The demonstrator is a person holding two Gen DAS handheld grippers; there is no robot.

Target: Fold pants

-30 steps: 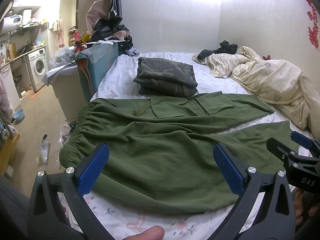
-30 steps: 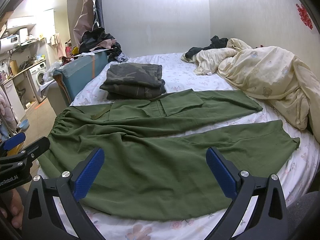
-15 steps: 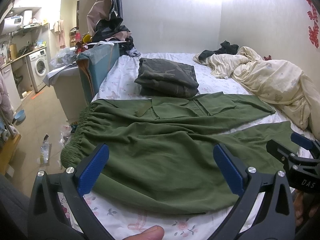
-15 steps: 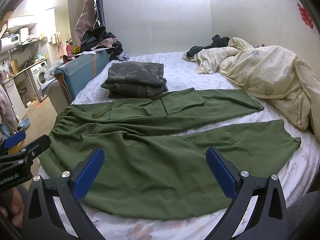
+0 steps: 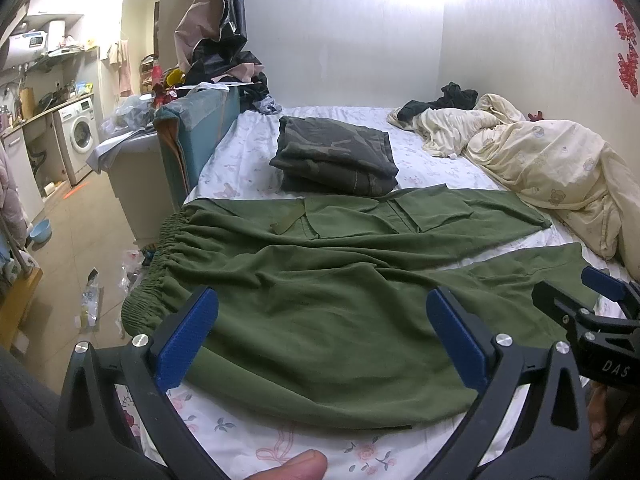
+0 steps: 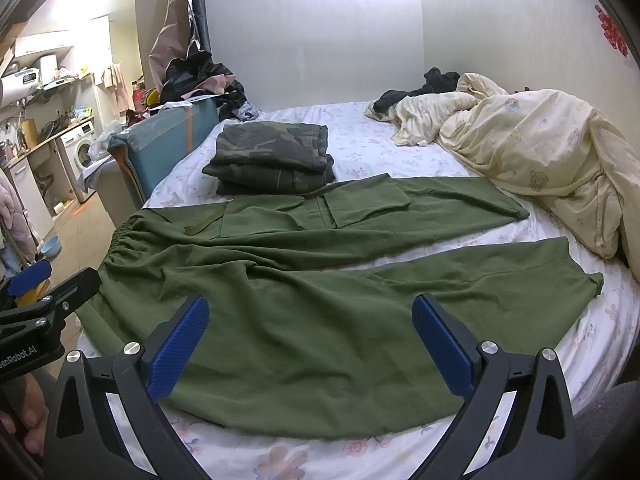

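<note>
Olive green pants (image 5: 320, 280) (image 6: 304, 288) lie spread flat across the bed, elastic waistband at the left edge, both legs running right with a gap between them. My left gripper (image 5: 322, 328) hovers open above the near side of the pants, nothing between its blue pads. My right gripper (image 6: 310, 330) also stands open over the near leg, holding nothing. Each gripper shows at the edge of the other's view: the right gripper (image 5: 592, 312) at the far right, the left gripper (image 6: 36, 292) at the far left.
A folded camouflage garment (image 5: 336, 156) (image 6: 272, 158) sits behind the pants. A cream duvet (image 5: 540, 164) (image 6: 528, 148) is heaped at the right by the wall. A teal box (image 5: 200, 136) stands off the bed's left side, with floor clutter and a washing machine (image 5: 78, 136) beyond.
Both views shifted very slightly; the pants and both open grippers are as before.
</note>
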